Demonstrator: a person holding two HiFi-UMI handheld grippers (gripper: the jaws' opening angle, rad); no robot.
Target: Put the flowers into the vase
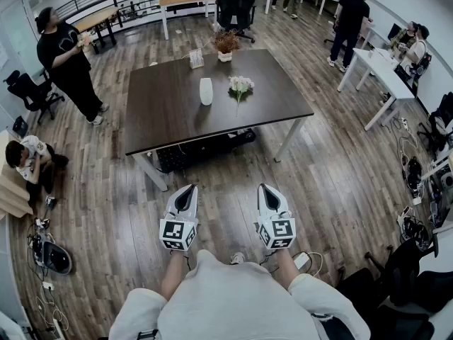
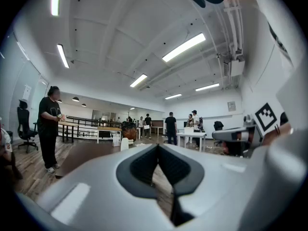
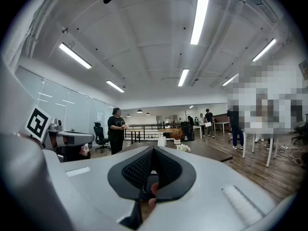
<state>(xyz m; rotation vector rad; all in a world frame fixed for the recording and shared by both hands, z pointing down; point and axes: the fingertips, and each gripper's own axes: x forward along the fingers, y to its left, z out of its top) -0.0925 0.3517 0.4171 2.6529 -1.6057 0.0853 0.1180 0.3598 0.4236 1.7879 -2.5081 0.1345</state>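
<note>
The person is standing back from the dark desk (image 1: 170, 115) and holding both claws out low in front of the body, well apart from the desk's near edge. The left claw (image 1: 187, 189) is pointing toward the desk with its jaws pressed together and nothing between them (its own view is showing the two dark pads meeting at the tip, with only the room beyond). The right claw (image 1: 264, 188) is sitting beside it, roughly parallel, and its jaws are likewise closed on nothing. Each is showing its marker cube at the rear, close to the person's forearms.

The flowers (image 1: 241, 86), a small white bunch with green stems, are lying on the desk near its middle. The white vase (image 1: 206, 91) is standing upright just to their left, near them but not touching, and no flowers are sitting in it. At the far edge of the desk a potted plant (image 1: 226, 44) with brownish foliage is standing, with a small clear holder (image 1: 196, 59) to its left.

A person in black (image 1: 67, 62) is standing on the wooden floor (image 1: 333, 168) off the desk's left end. Another person (image 1: 25, 158) is sitting low at the left edge of the head view.
</note>
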